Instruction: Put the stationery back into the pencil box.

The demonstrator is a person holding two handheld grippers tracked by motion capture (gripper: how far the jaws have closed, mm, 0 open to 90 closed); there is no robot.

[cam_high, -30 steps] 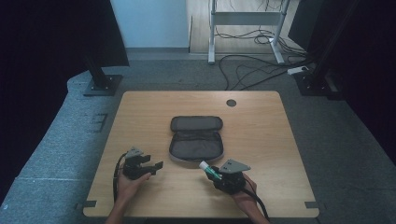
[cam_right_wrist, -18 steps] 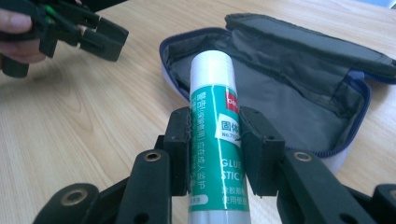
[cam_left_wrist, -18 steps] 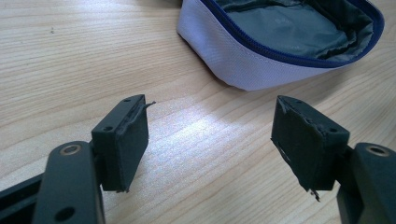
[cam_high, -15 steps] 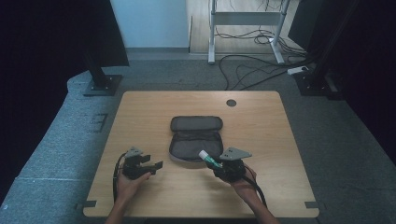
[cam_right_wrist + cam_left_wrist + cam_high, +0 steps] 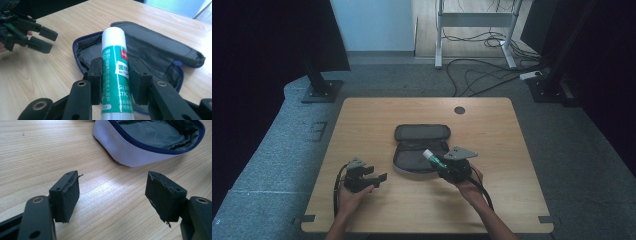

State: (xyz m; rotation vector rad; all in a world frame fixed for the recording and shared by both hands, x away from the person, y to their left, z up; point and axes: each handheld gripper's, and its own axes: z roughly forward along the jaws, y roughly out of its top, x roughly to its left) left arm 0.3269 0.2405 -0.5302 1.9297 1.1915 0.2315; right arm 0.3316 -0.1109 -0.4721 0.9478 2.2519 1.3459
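- Two hand-held grippers, one open pouch, one glue stick, all on a wooden table (image 5: 362, 120).
- Right gripper (image 5: 443, 165): at about 5 o'clock on the table in the high view, just beside the pouch's near right edge; jaws closed on the body of the glue stick, one pad on each side of the label.
- Glue stick (image 5: 114, 72): white cap, green label, held mid-body; cap end pointing toward 10 o'clock in the high view, over the pouch's near compartment; seemingly clear of the lining, contact not certain.
- Pouch (image 5: 419, 150): dark, unzipped and laid open at table centre; lid flap toward 12 o'clock, grey-lined tray toward 6 o'clock; pale outer wall and blue zip edge plain in the left gripper view.
- Left gripper (image 5: 374, 176): at about 7 o'clock, well apart from the pouch's left side; jaws spread wide, nothing between them, bare wood below.
- Step in hand, as judged: carrying the glue stick to the pouch for stowing; transport nearly done, release not yet made.
- Next move, as judged: lower the stick toward the grey lining, lay it along the tray's length, then part the jaws; care needed to clear the zip rim; left gripper free to steady the pouch wall.
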